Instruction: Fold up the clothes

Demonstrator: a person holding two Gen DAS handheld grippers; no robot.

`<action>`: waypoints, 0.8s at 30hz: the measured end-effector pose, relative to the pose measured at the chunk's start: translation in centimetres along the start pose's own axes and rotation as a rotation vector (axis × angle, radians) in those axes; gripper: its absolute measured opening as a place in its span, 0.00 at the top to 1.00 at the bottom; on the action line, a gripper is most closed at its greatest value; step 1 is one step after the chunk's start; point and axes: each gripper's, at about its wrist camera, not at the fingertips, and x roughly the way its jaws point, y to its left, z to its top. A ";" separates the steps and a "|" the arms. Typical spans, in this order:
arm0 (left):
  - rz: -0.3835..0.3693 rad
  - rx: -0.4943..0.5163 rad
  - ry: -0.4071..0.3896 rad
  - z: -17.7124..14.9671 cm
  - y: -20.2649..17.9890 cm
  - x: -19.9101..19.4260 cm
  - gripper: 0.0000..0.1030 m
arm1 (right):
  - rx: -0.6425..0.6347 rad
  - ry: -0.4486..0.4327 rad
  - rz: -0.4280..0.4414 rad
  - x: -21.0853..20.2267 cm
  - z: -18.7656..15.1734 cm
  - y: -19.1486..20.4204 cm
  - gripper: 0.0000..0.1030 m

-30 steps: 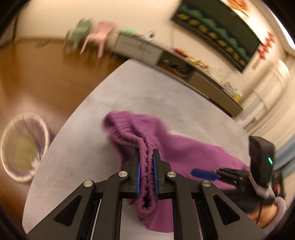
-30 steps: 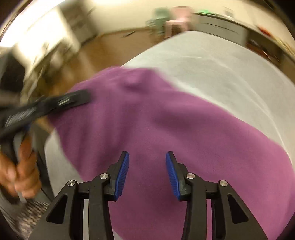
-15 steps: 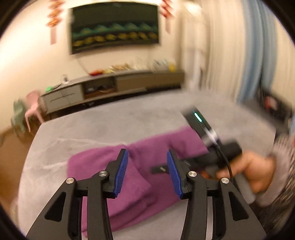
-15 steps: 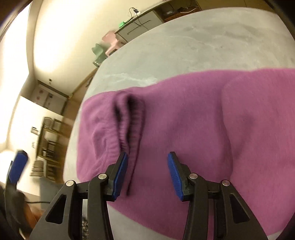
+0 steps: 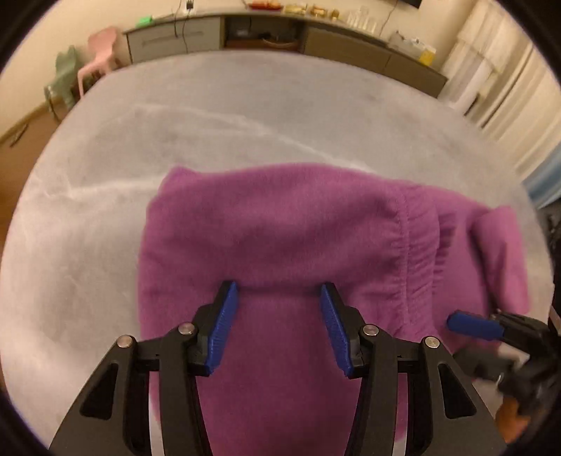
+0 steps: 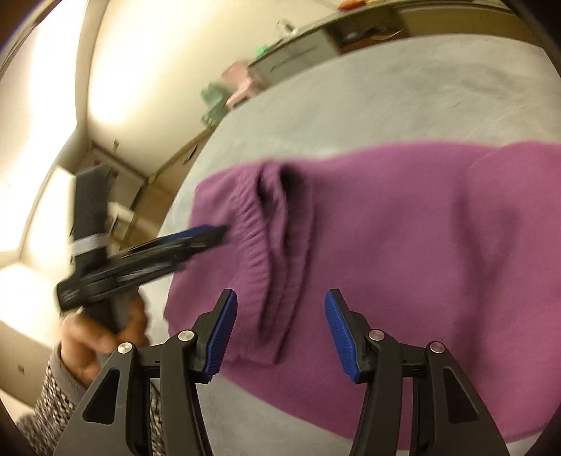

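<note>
A purple fleece garment (image 5: 280,228) lies folded over on the grey table (image 5: 245,105), its gathered elastic waistband (image 5: 417,245) toward the right. My left gripper (image 5: 277,291) hovers over its near part, jaws opening, with no cloth pinched between the blue pads. One blue pad (image 5: 470,324) of my right gripper shows at the lower right. In the right wrist view the garment (image 6: 403,228) spreads across the table (image 6: 385,98), with the waistband (image 6: 259,238) ahead. My right gripper (image 6: 280,294) is above it, jaws opening and holding nothing. The left gripper (image 6: 210,235) appears blurred at the left, held by a hand (image 6: 105,329).
A pink chair (image 5: 101,49) and a green chair (image 5: 63,77) stand past the table's far left corner on a wooden floor. A long low sideboard (image 5: 266,31) runs along the back wall. Curtains (image 5: 508,87) hang at the right.
My left gripper let go of the waistband, opened, and swung round above the folded garment. My right gripper shifted across the cloth toward the waistband end and opened wider.
</note>
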 end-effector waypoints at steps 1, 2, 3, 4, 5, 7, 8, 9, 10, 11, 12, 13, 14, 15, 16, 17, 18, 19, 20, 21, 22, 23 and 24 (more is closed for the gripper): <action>-0.020 0.005 -0.021 0.1 -0.2 -0.5 0.50 | -0.006 0.009 0.002 0.4 -0.2 0.2 0.46; -0.042 0.005 -0.042 0.1 -0.4 -1.0 0.49 | -0.011 0.004 0.005 0.6 -0.2 0.4 0.42; -0.075 -0.029 -0.058 0.1 0.0 -1.5 0.48 | -0.017 0.000 0.007 0.8 -0.2 0.7 0.40; -0.084 -0.041 -0.060 -0.1 0.0 -1.5 0.48 | -0.022 -0.004 0.010 1.0 -0.2 0.9 0.39; -0.092 -0.053 -0.062 -0.2 0.0 -1.6 0.48 | -0.026 -0.004 0.012 1.1 -0.1 1.1 0.39; -0.110 -0.075 -0.066 -0.5 0.0 -1.7 0.48 | -0.039 0.003 0.000 1.4 0.1 1.4 0.58; -0.113 -0.069 -0.078 -0.4 0.0 -2.0 0.48 | -0.052 0.003 -0.025 1.5 0.2 1.6 0.72; -0.116 -0.065 -0.101 -0.7 -0.3 -2.5 0.48 | -0.065 0.003 -0.051 1.5 0.2 1.8 0.75; -0.119 -0.061 -0.125 -0.9 -0.6 -3.0 0.48 | -0.082 -0.007 -0.067 1.0 0.2 2.0 0.84; -0.134 -0.061 -0.155 -0.5 -1.0 -3.6 0.48 | -0.103 -0.026 -0.075 0.0 -0.1 2.4 0.86; -0.148 -0.061 -0.183 -0.3 -1.5 -4.2 0.48 | -0.124 -0.045 -0.084 -1.0 -0.3 2.7 0.87; -0.152 -0.064 -0.191 -0.4 -1.5 -4.3 0.48 | -0.141 -0.053 -0.095 -1.7 -0.7 3.0 0.87; -0.137 -0.068 -0.160 -0.3 -1.4 -3.5 0.48 | -0.157 -0.049 -0.109 -2.3 -1.1 3.1 0.87; -0.122 -0.072 -0.130 -0.2 -1.3 -2.7 0.48 | -0.163 -0.039 -0.126 -2.5 -1.7 3.0 0.87; -0.107 -0.076 -0.100 -0.1 -1.3 -1.9 0.48 | -0.155 -0.028 -0.130 -2.2 -2.0 2.6 0.87; -0.088 -0.078 -0.067 0.0 -1.2 -1.0 0.48 | -0.139 -0.022 -0.121 -1.8 -2.1 2.0 0.86; -0.041 -0.069 -0.015 -0.1 -1.2 0.4 0.48 | -0.123 -0.017 -0.111 -1.5 -2.2 1.4 0.85; -0.020 -0.043 -0.027 -0.2 -1.6 0.3 0.48 | -0.107 -0.011 -0.102 -1.1 -2.3 0.8 0.82; 0.000 -0.017 -0.038 -0.2 -2.1 0.2 0.48 | -0.095 -0.002 -0.086 -1.2 -2.2 0.3 0.77; 0.012 0.002 -0.049 -0.3 -2.5 -0.2 0.48 | -0.086 0.008 -0.066 -1.8 -1.9 -0.1 0.73; -0.001 0.012 -0.080 -0.5 -2.9 -1.0 0.48 | -0.083 0.001 -0.058 -2.9 -1.6 -0.6 0.71; -0.014 0.022 -0.110 -0.8 -3.3 -1.8 0.48 | -0.087 -0.022 -0.061 -4.6 -1.1 -1.2 0.71; -0.030 0.033 -0.139 -1.1 -3.8 -2.6 0.48 | -0.087 -0.053 -0.072 -6.5 -0.7 -2.1 0.71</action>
